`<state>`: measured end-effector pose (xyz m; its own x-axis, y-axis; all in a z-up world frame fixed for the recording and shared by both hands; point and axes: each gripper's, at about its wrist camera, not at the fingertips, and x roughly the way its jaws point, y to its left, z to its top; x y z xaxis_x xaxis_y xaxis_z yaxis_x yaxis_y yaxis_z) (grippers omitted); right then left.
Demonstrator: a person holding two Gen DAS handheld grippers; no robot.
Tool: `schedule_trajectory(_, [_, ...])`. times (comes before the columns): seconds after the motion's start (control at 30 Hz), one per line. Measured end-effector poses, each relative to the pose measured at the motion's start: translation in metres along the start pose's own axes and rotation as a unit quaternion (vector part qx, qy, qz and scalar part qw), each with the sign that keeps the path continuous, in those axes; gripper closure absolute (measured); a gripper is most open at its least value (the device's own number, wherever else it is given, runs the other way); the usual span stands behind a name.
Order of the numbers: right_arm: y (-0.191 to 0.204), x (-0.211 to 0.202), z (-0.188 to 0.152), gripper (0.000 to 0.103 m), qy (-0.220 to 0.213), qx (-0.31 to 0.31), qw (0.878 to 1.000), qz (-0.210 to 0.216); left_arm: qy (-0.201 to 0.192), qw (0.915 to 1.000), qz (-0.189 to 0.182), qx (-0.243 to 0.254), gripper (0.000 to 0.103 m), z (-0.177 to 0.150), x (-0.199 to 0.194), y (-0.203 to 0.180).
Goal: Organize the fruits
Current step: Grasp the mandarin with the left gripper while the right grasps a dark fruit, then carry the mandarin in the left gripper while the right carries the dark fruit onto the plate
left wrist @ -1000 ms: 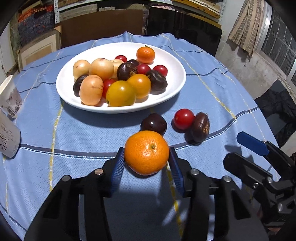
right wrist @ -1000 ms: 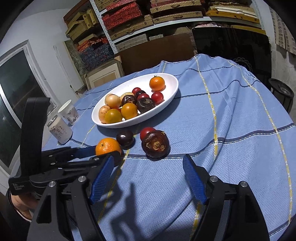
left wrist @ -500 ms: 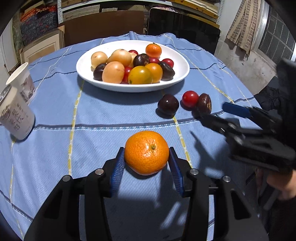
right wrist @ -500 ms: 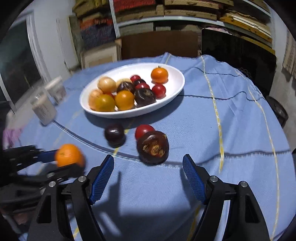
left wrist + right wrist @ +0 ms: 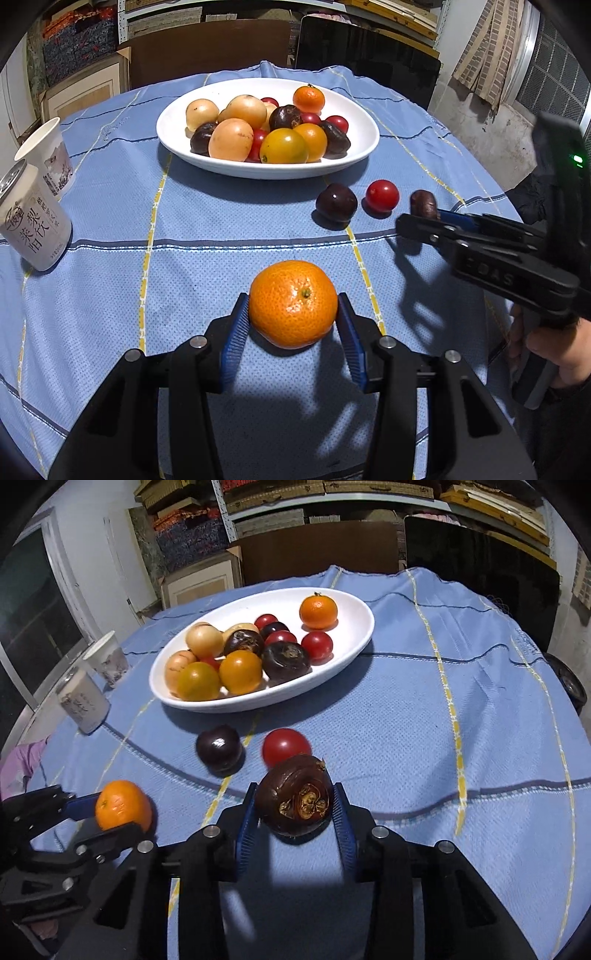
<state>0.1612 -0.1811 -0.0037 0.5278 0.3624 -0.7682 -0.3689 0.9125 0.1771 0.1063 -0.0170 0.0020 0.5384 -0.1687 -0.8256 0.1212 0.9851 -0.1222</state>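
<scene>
Blue cloth with yellow and dark lines covered the surface (image 5: 110, 206) in the left wrist view. The left hand-held gripper (image 5: 293, 332) held an orange mandarin (image 5: 293, 303) between its blue pads, just above the cloth. Ahead of it sat a white plate (image 5: 173, 129) full of fruits. Between the plate and the hand-held gripper lay a dark plum (image 5: 336, 202) and a red tomato (image 5: 382, 195), close together. Off to its right, the right hand-held gripper (image 5: 424, 221) reached in, with a dark brown fruit (image 5: 423, 203) at its tip. A hand (image 5: 554, 347) held its handle. To the left stood a can (image 5: 31, 221) and a paper cup (image 5: 50, 155).

In the right wrist view, the right hand-held gripper (image 5: 295, 812) was closing its jaws, and the dark brown fruit (image 5: 295, 799) sat between the blue pads, touching both. Just ahead of it lay the red tomato (image 5: 286, 746) and the dark plum (image 5: 218, 748). Farther ahead was the white plate (image 5: 354, 616). To its left, the left hand-held gripper (image 5: 110, 818) held the orange mandarin (image 5: 123, 805).
</scene>
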Motion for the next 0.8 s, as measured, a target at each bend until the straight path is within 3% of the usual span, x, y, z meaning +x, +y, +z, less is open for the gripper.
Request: schedule_trajectory(0.8, [0.019, -0.066, -0.026, 0.063, -0.039, -0.013, 0.998, 0.048, -0.033, 0.9994, 0.007, 0.007, 0.057, -0.006, -0.045, 0.0])
